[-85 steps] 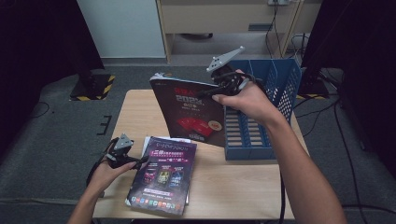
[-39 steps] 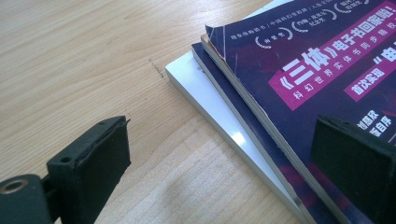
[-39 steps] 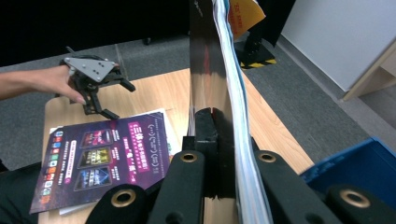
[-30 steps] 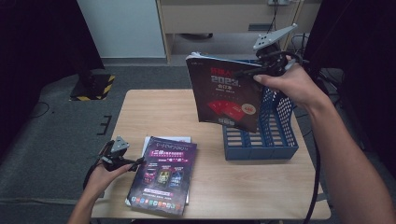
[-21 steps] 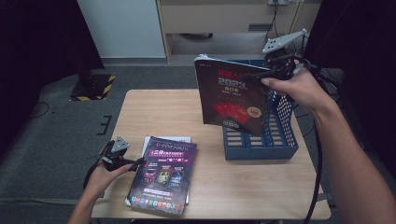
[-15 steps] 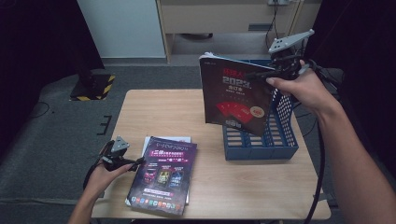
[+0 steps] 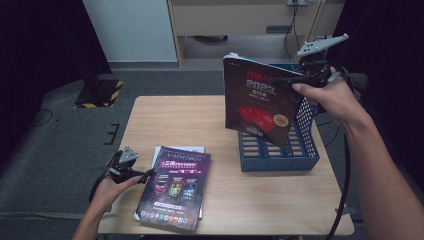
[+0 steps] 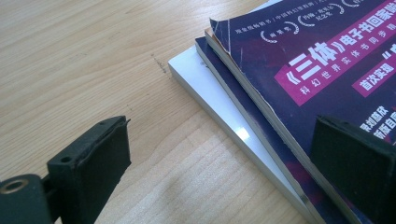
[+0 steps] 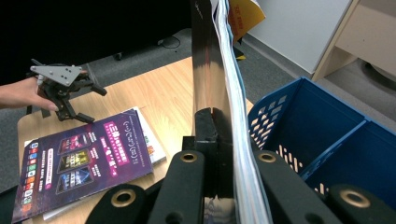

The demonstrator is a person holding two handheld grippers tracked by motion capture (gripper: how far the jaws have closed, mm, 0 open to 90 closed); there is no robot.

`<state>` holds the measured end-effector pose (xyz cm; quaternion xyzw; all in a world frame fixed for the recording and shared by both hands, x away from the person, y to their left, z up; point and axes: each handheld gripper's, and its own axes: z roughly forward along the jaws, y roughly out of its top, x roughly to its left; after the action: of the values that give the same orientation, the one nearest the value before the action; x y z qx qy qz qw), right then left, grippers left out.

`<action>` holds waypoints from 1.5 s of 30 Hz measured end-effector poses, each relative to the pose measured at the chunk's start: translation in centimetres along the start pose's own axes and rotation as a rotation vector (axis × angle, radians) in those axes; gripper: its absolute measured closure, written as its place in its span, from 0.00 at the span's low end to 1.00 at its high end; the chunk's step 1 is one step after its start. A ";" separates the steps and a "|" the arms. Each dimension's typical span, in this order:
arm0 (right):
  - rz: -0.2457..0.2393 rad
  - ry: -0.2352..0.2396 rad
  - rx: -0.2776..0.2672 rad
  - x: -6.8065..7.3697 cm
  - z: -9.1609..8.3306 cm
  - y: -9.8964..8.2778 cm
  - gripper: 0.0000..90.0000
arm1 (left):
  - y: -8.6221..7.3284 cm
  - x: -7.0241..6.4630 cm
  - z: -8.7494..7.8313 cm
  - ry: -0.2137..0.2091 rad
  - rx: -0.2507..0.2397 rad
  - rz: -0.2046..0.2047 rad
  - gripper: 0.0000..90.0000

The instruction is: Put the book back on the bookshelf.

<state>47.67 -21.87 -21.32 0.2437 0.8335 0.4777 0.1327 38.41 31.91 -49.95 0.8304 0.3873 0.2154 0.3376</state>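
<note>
Blue file basket [image 7: 305, 150] waits below the dark book [image 7: 257, 102] pinched upright in the right hand-held gripper [image 7: 300, 80] (left hand-held gripper [image 7: 131, 172] spread, idle), so lowering it into a slot probably comes next.

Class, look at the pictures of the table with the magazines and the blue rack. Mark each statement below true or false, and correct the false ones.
1. The right gripper holds a dark magazine upright above the blue rack. True.
2. The left gripper is clamped on the stack of magazines. False: its jaws stand open at the stack's edge.
3. The stack lies flat on the wooden table. True.
4. The blue rack is already full of magazines. False: its compartments look empty.
5. A white-covered item lies at the bottom of the stack. True.
</note>
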 end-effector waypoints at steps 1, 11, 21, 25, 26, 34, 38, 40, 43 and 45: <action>0.001 -0.004 0.001 0.0 -0.1 -0.1 0.97 | 0.0 0.0 0.0 -0.001 0.002 0.001 0.05; 0.032 -0.039 -0.030 0.3 -0.9 -0.6 0.97 | 0.0 -0.1 0.1 -0.002 -0.001 -0.002 0.05; 0.064 -0.059 0.013 0.7 -0.9 -0.7 0.97 | 0.1 -0.1 0.0 -0.001 -0.004 0.000 0.05; 0.071 -0.071 0.031 0.6 -0.9 -0.6 0.97 | 0.0 0.0 0.0 -0.002 -0.001 0.001 0.05; 0.075 -0.076 0.033 0.5 -1.0 -0.6 0.97 | 0.0 0.0 0.0 -0.002 -0.001 0.001 0.05; 0.106 -0.107 0.058 0.4 -1.3 -0.2 0.97 | 0.1 0.0 0.0 -0.003 -0.004 0.001 0.05; 0.125 -0.126 0.065 0.5 -1.5 0.1 0.97 | 0.1 -0.1 0.1 -0.003 -0.005 -0.004 0.05; 0.126 -0.131 0.067 0.5 -1.6 0.3 0.97 | 0.1 -0.2 0.2 -0.006 -0.001 0.005 0.05; 0.135 -0.141 0.077 0.6 -1.7 0.5 0.97 | 0.1 -0.3 0.2 -0.006 -0.004 0.008 0.05; 0.135 -0.147 0.087 0.7 -1.9 0.7 0.97 | 0.1 -0.2 0.1 -0.005 -0.003 0.007 0.05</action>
<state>46.44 -22.58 -19.74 0.3394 0.8231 0.4299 0.1503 38.41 31.66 -50.00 0.8318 0.3834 0.2151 0.3388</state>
